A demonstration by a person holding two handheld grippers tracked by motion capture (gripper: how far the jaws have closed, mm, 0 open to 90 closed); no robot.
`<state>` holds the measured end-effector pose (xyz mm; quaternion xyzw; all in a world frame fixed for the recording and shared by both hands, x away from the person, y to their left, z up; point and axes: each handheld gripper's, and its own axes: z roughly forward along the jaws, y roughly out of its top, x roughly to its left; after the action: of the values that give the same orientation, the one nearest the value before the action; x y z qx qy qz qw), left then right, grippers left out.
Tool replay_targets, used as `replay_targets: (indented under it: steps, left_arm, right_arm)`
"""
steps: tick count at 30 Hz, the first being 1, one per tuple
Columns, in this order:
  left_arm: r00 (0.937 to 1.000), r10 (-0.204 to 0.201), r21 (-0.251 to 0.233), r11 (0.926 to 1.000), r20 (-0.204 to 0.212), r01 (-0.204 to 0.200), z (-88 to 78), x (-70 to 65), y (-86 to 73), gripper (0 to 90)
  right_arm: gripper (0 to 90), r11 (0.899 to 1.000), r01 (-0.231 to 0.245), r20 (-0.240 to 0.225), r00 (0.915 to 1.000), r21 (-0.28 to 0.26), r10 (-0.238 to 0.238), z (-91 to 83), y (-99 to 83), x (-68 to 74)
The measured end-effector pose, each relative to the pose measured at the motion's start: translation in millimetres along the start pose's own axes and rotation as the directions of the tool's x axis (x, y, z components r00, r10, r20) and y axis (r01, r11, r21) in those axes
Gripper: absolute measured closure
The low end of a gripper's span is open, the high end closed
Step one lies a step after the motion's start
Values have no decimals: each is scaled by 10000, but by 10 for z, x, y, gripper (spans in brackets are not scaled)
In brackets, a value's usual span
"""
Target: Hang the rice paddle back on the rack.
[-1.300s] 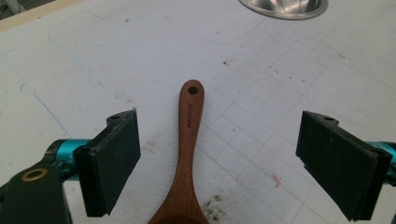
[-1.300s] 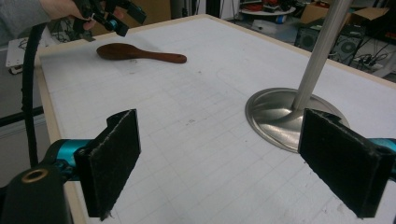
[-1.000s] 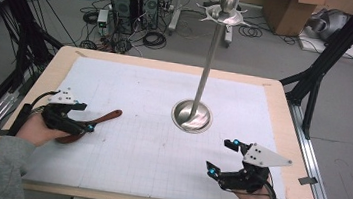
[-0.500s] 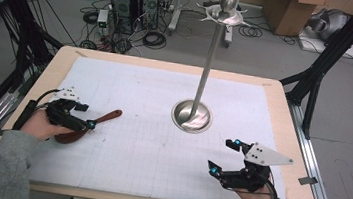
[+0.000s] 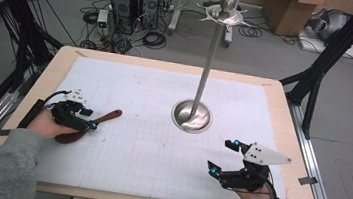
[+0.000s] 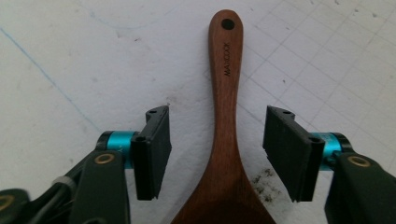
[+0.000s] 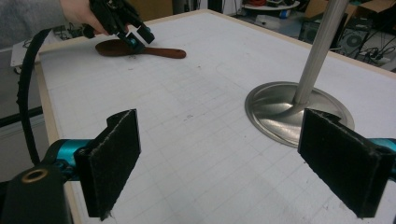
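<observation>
We find the wooden spoon lying flat on the white gridded mat, directly beneath the left tongs. In the left gripper view its neck runs up between the two pads, with a clear gap on each side; the bowl widens toward the tongs' body and the handle end, with its hanging hole, points away from them. The jaws have just been closing around the neck, but the pads do not yet press on the wood, so we read the left tongs as open. The handle bears the burned-in lettering "MAXCOOK". Small dark specks lie on the mat just beside the bowl, near one pad.

The right tongs rest low over the mat, well apart from the spoon, with the jaws wide and nothing between them.

Ahead of the right tongs stands a metal stand: a round base on the mat and a slim upright pole. It lies between neither tongs and the spoon. The mat covers a wooden tabletop.
</observation>
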<state>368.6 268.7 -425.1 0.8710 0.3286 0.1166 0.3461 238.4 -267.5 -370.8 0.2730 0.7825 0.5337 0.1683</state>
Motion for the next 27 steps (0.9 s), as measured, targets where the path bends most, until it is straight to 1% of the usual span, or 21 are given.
replay_targets:
  steps: [3, 4, 5, 6, 7, 8, 9, 11, 13, 15, 16, 19, 20, 23, 27]
  left_arm:
    - [9999, 162, 357, 9992, -16, -162, 32, -25, 17, 477]
    - [9998, 195, 418, 9989, 10, -195, 43, -26, 16, 493]
    - [9997, 230, 476, 9986, -2, -230, 56, -28, 15, 504]
    - [9998, 214, 541, 9983, -29, -212, 68, -34, 14, 514]
    - [9995, 303, 500, 9983, -14, -302, 71, -36, 17, 519]
    - [9996, 276, 501, 9984, -29, -274, 73, -44, 20, 538]
    - [9993, 369, 539, 9979, 8, -368, 73, -44, 22, 552]
    - [9994, 344, 509, 9981, 2, -344, 74, -48, 21, 583]
    - [9990, 437, 543, 9976, -44, -434, 69, -56, 23, 639]
    - [9987, 507, 558, 9972, -52, -503, 68, -63, 25, 737]
    - [9988, 490, 566, 9972, -67, -486, 71, -68, 28, 748]
    - [9998, 163, 643, 9978, -95, -156, 70, -65, 36, 753]
    - [9999, 124, 654, 9978, -87, -118, 70, -59, 38, 754]
    - [9998, 162, 655, 9977, -118, -153, 70, -70, 41, 757]
    - [9994, 179, 657, 9977, -299, -159, 61, -95, 42, 762]
  right_arm:
    - [117, 10000, 4, 11, 10000, 1, -4, -4, -5, -8]
    - [117, 10000, -91, 6, 10000, 18, 91, -8, -7, -5]
    - [117, 10000, -3, 37, 10000, -18, 3, -9, -10, -14]
    - [117, 10000, -18, 36, 10000, -22, 18, -11, -11, -13]
    - [117, 10000, -64, 45, 10000, 4, 64, -15, -12, -11]
    - [117, 10000, -61, 35, 10000, 10, 61, -17, -13, -11]
    - [117, 10000, -48, 31, 10000, 3, 48, -17, -14, -13]
    - [117, 10000, -74, 37, 10000, 18, 74, -15, -15, -11]
    - [117, 10000, -44, 41, 10000, 48, 44, -12, -17, -13]
    - [117, 10000, -43, 11, 10000, 74, 43, 0, -20, -10]
    - [117, 10000, -40, -1, 10000, 81, 40, 1, -21, -9]
    - [117, 9999, -19, 13, 10000, 112, 19, 7, -22, -8]
    - [117, 9999, -16, 9, 10000, 117, 16, 6, -21, -6]
    - [117, 10000, -4, -43, 10000, 81, 4, 1, -8, 5]
    - [118, 10000, 61, -64, 10000, 1, -61, -6, 11, 17]
